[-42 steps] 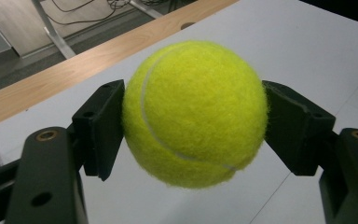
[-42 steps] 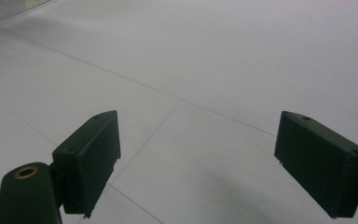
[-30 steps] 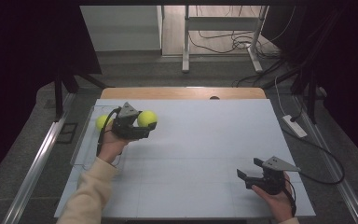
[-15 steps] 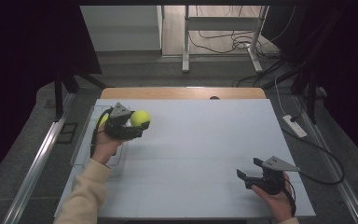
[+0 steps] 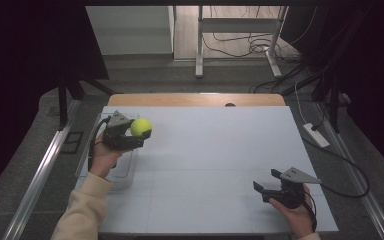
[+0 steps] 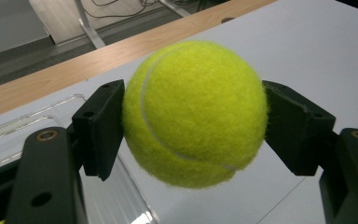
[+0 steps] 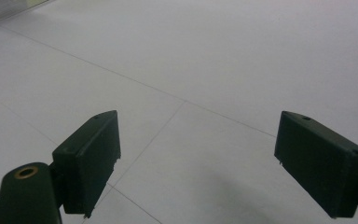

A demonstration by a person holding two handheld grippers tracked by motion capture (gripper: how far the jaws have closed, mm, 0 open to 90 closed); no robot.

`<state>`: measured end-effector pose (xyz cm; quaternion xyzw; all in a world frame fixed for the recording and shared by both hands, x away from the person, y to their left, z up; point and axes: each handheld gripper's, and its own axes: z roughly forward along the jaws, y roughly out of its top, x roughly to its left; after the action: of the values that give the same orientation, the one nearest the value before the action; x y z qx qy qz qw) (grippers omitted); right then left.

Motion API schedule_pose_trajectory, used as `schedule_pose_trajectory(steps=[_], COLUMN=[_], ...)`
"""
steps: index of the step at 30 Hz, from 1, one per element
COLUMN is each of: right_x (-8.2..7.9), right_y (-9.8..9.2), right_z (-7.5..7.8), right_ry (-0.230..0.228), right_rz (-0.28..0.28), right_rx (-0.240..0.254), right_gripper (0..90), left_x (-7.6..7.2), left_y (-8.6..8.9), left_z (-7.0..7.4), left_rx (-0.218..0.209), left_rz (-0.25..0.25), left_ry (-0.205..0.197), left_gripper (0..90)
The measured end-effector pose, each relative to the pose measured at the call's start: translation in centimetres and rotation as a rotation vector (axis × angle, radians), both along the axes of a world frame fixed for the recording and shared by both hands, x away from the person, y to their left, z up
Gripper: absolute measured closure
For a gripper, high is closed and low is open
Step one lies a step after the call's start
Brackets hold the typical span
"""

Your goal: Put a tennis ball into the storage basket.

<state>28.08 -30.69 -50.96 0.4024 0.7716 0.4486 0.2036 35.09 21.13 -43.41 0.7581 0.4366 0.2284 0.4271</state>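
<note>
Fuzzy felt tennis ball (image 6: pixel 195 114); matt white table (image 5: pixel 220 150); clear plastic tray (image 5: pixel 125 172).

1. The yellow-green felt tennis ball (image 6: pixel 195 112) is covering the middle of the left gripper view, hiding the white table sheet (image 6: pixel 321 42) behind it.
2. The clear plastic tray (image 5: pixel 125 172) is lying partly under the left gripper (image 5: pixel 136 134) and the hand in the high view.
3. The right gripper (image 7: pixel 198 163) is being cropped by the bottom edge of its own view.
</note>
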Motion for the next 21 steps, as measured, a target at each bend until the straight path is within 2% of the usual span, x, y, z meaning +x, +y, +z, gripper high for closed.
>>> schedule_pose_trajectory(steps=[13,21], right_x=[0.2,0.2], right_y=[0.2,0.2], right_z=[0.0,0.0], right_ry=[0.000,0.000], right_rz=[0.008,0.005], right_rx=[0.000,0.003], right_gripper=[14.4,14.4], left_x=[-0.7,-1.1], left_y=[2.3,3.7], left_z=[0.0,-0.3], left_rx=[-0.002,-0.019], left_rz=[0.051,0.083], left_ry=[0.003,0.003], left_gripper=[27.0,27.0])
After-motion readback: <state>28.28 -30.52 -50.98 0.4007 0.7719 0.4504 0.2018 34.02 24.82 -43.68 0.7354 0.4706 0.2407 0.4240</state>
